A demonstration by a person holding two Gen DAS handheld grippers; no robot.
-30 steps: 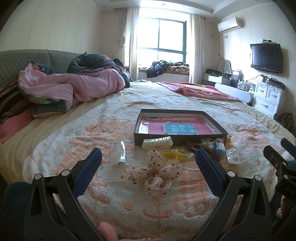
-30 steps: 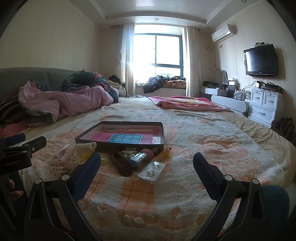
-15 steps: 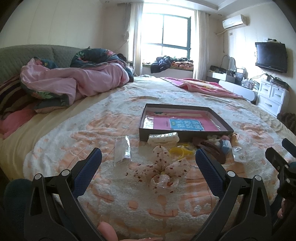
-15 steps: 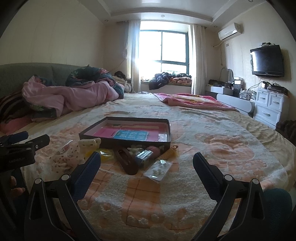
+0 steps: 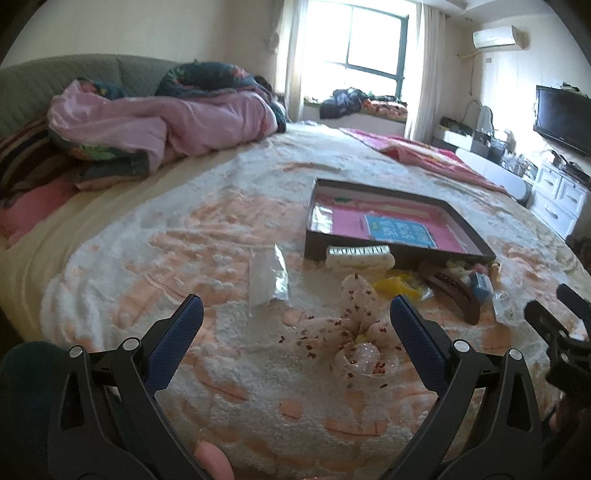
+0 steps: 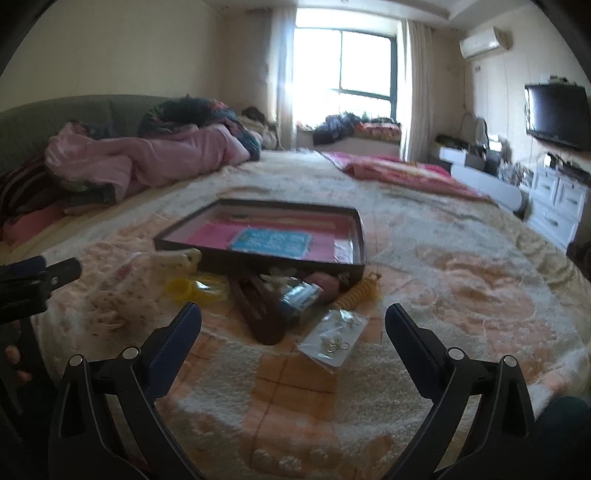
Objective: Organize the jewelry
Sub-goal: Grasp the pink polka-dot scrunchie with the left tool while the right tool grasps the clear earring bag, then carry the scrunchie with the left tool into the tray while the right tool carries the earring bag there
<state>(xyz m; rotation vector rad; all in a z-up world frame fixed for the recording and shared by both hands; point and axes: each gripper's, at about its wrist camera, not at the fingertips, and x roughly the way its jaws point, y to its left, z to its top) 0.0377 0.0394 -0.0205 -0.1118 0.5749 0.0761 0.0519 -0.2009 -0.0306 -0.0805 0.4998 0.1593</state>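
On the bed's fleecy patterned blanket [image 5: 229, 369], a shallow dark cardboard tray [image 5: 476, 236] is lying ahead of my tongs; a spotted fabric scrunchie [image 5: 356, 332] is resting before it, a clear plastic bag [image 5: 267, 277] to its left, a brown hair clip [image 6: 258, 306] right.

I am in a home bedroom, working over a wide bed [image 5: 229, 229] spread with a fluffy cream and peach blanket, a crumpled pink quilt [image 5: 166, 125] heaped by the padded green headboard [image 5: 55, 79]. Beyond it a curtained window [image 6: 347, 62] lights the room. On my right hang an air conditioner [image 5: 498, 36] and a wall television [image 6: 557, 112] above white drawers [image 6: 554, 206].
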